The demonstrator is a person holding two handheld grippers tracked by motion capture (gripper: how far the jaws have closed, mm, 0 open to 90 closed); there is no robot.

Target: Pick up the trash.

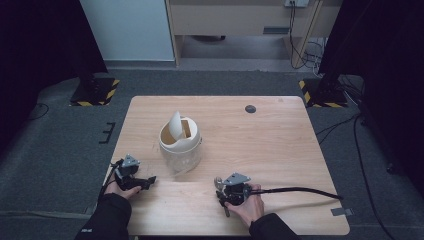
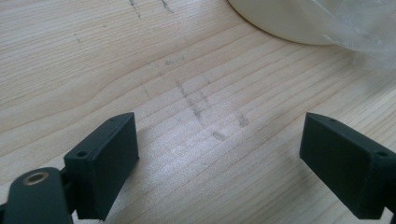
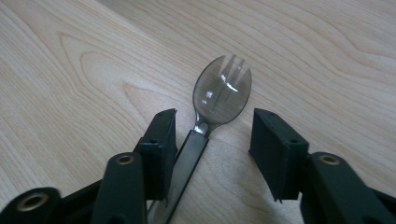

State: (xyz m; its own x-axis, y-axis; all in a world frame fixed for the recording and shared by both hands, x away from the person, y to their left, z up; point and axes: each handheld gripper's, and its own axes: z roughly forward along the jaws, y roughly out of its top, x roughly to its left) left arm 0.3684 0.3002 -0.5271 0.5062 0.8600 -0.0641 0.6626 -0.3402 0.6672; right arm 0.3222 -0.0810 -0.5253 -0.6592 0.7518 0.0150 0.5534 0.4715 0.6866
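Smoke-tinted clear plastic forms the spork (image 3: pixel 219 95), which lies flat on the wooden table (image 1: pixel 280 150). In the right gripper view its bowl and short tines sit at the centre of the frame, pointing toward the top edge, and its handle runs down to the lower left, close against the inner face of the left-hand jaw. The right gripper (image 3: pixel 212 140) has its jaws moderately apart; the spork lies between them, with clear table showing between it and the right-hand jaw, so nothing is clamped. In the high view this gripper (image 1: pixel 231 190) sits at lower centre of the frame, a hand (image 1: pixel 247 204) behind it and a black cable (image 1: pixel 300 190) trailing off to the right across the table.

The left gripper (image 2: pixel 219 154) has its jaws wide apart over bare, lightly scuffed wood, with nothing between them. In the high view it (image 1: pixel 131 175) rests at the lower left, near the table's left edge.

A cream-white kettle (image 1: pixel 180 142) stands left of centre on the table with its lid (image 1: pixel 175 125) tipped up and open. Clear plastic wrap (image 1: pixel 186 161) lies against its base. The kettle's base and the wrap appear in the upper right corner of the left gripper view, well apart from those jaws.
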